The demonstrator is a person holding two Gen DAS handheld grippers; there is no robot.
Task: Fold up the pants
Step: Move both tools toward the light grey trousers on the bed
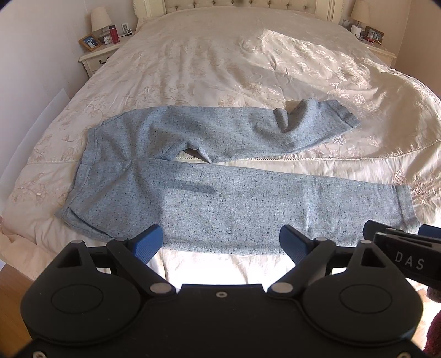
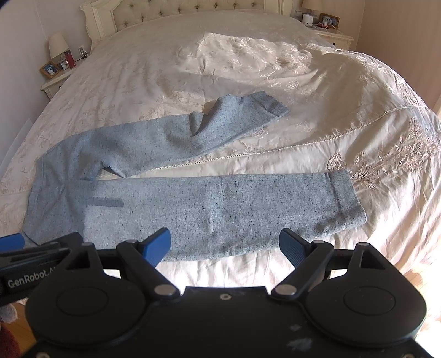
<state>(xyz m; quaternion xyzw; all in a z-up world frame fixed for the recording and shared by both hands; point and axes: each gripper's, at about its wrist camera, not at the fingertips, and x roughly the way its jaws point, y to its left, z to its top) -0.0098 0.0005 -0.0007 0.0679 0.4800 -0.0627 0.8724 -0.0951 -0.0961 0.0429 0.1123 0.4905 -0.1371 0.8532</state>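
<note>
Grey-blue speckled pants [image 1: 226, 198] lie spread flat on the bed, waistband to the left, both legs running right. The far leg [image 1: 275, 126] angles away and has a rumpled fold near its cuff. The near leg [image 2: 248, 209] lies straight along the bed's front edge. My left gripper [image 1: 220, 245] hovers open just short of the near leg's front edge, nothing between its blue pads. My right gripper [image 2: 224, 245] is open too, held over the same edge a little farther right. The right gripper's side [image 1: 405, 247] shows at the left wrist view's right margin.
The cream embroidered bedspread [image 1: 248, 60] covers a wide bed with a tufted headboard [image 2: 193, 8]. Nightstands with lamps and framed photos stand at the left [image 1: 99, 55] and right [image 2: 333, 33]. Wooden floor [image 1: 13, 292] shows below the bed's near edge.
</note>
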